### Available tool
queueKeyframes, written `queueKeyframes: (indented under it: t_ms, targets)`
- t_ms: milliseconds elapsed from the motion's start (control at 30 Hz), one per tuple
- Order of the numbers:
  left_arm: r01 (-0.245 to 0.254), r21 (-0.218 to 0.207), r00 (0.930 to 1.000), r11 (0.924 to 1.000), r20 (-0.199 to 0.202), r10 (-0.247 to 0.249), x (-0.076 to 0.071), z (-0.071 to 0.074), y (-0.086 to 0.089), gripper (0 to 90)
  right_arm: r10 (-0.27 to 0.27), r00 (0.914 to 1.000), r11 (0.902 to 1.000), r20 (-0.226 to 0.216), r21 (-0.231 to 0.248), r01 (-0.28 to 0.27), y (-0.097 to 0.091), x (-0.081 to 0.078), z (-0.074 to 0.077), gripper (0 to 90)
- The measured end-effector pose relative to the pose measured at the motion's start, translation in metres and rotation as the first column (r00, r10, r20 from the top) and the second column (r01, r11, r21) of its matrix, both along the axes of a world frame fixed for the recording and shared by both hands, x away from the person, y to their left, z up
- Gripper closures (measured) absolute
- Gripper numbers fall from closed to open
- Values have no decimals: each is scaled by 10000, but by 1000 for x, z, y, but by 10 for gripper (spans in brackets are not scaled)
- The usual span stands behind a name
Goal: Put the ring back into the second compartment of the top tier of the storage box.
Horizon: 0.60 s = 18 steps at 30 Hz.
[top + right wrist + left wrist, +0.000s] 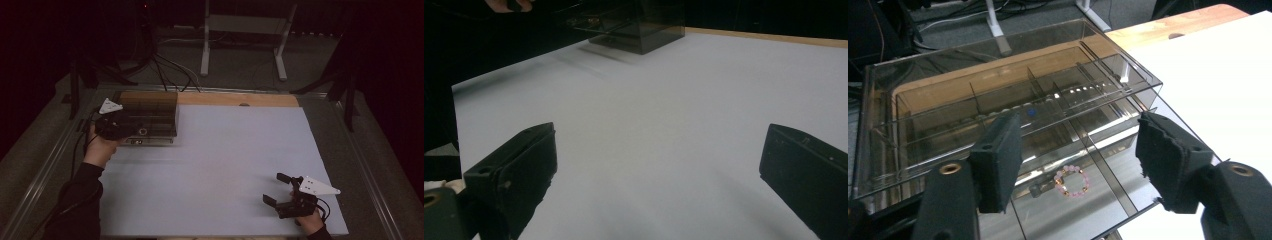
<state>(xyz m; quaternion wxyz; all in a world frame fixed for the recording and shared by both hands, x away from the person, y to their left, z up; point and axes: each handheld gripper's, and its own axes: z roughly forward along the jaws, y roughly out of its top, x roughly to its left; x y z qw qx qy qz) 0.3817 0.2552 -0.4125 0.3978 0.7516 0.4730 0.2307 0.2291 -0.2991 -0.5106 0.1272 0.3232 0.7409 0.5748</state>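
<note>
A smoky clear organiser box (pixel 150 112) stands at the white mat's far left corner. Its lower drawer (pixel 1048 215) is pulled out toward me. In one of the drawer's compartments lies a pink bead bracelet (pixel 1073 181). My left gripper (pixel 137 131) hovers at the drawer front. Its jaws stand open above the drawer, holding nothing (pixel 1078 125). My right gripper (pixel 275 188) rests low over the mat near the front right corner. It is open too, with bare mat between its jaws (pixel 659 150). The box (pixel 644 25) sits far off in the right gripper view.
The white mat (pixel 225 165) covers most of the table, with a wooden strip (pixel 240 99) along its far edge. Behind the table stand a white desk frame (pixel 245 40) and cables on dark carpet. Metal rails run along both sides of the table.
</note>
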Motion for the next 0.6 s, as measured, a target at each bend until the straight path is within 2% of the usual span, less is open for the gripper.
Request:
queueKeyframes:
  t_ms: [100, 200, 267, 367, 400, 433, 500, 533, 600]
  targets:
    - [-6, -24, 10000, 10000, -20, 6, -1, 4, 0, 290, -18, 10000, 10000, -1, -34, 18, -1, 0, -1, 18]
    - [56, -86, 10000, 9999, 3, -56, -1, 6, 0, 274, -51, 10000, 10000, -23, -16, 51, -2, -1, -1, 18]
    - [68, -186, 10000, 9998, 29, -68, -1, 7, -2, 196, -74, 10000, 10000, -15, -57, 74, -1, -1, -1, 18]
    - [179, -291, 9998, 9994, -27, -180, -1, 9, -3, 146, -67, 10000, 10000, -26, -62, 67, -1, -1, -1, 18]
    - [563, -224, 9984, 9982, 125, -560, -3, 9, -6, 85, -54, 10000, 10000, -47, -50, 54, -1, -1, -2, 18]
    - [637, -263, 9978, 9976, 183, -632, -3, 10, -8, 85, -56, 10000, 10000, -41, -60, 56, -1, -1, -1, 18]
    - [695, -411, 9973, 9967, 251, -685, -4, 11, -9, 32, -45, 10000, 10000, -43, -50, 45, -2, 0, -2, 18]
    - [897, -624, 9959, 9940, 190, -886, -4, 11, -9, 32, -35, 10000, 10000, -70, -14, 35, -2, 0, -2, 18]
    - [949, -883, 9954, 9916, 192, -936, -4, 12, -9, 17, -12, 10000, 10000, -55, -15, 12, -2, 1, -2, 18]
